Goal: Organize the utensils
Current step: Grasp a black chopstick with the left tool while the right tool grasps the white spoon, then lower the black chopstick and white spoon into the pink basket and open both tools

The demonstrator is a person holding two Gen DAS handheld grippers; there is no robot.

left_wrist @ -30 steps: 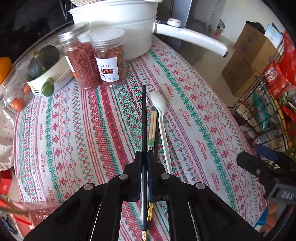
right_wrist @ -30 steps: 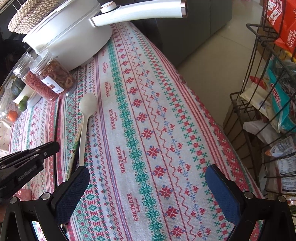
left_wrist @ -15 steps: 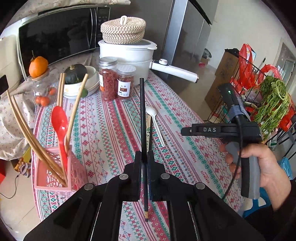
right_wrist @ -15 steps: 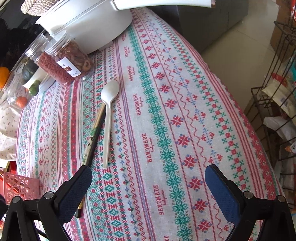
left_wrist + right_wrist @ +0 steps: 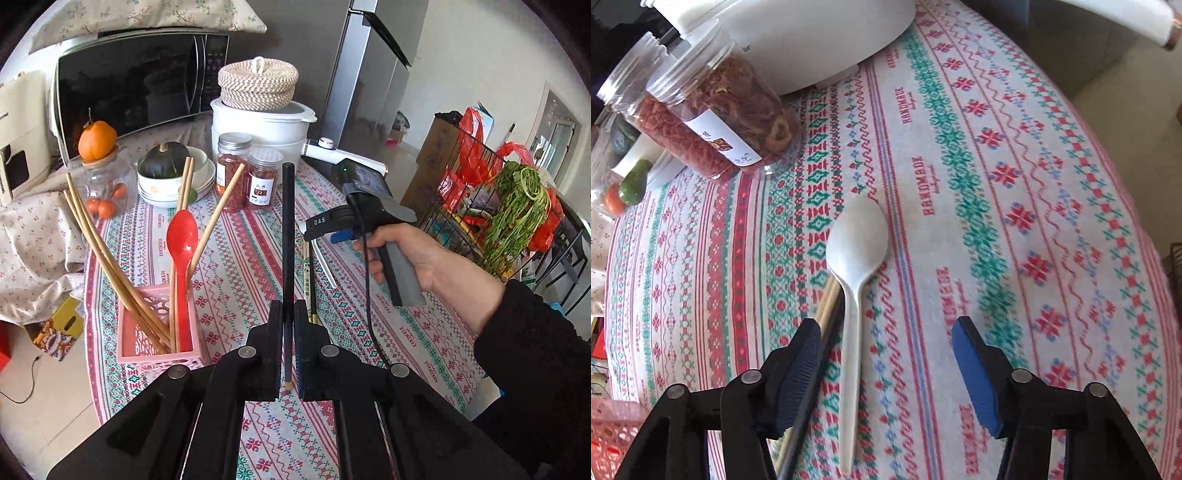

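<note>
Black slim chopstick (image 5: 287, 236) — left gripper (image 5: 287, 332) clamps it.

"HANDMADE" on tablecloth (image 5: 960, 155)

A table draped in a red, green and white patterned tablecloth (image 5: 236, 258) is carrying a pink utensil basket (image 5: 159, 332) near its left edge, and two clear jars (image 5: 245, 181) are standing before a white pot (image 5: 262, 125), beside stacked bowls (image 5: 170, 184). A white spoon (image 5: 855, 258) is lying flat on the cloth. Chopsticks (image 5: 829, 302) are lying just beside its handle, probably touching it, though blur is hiding the contact.
</note>
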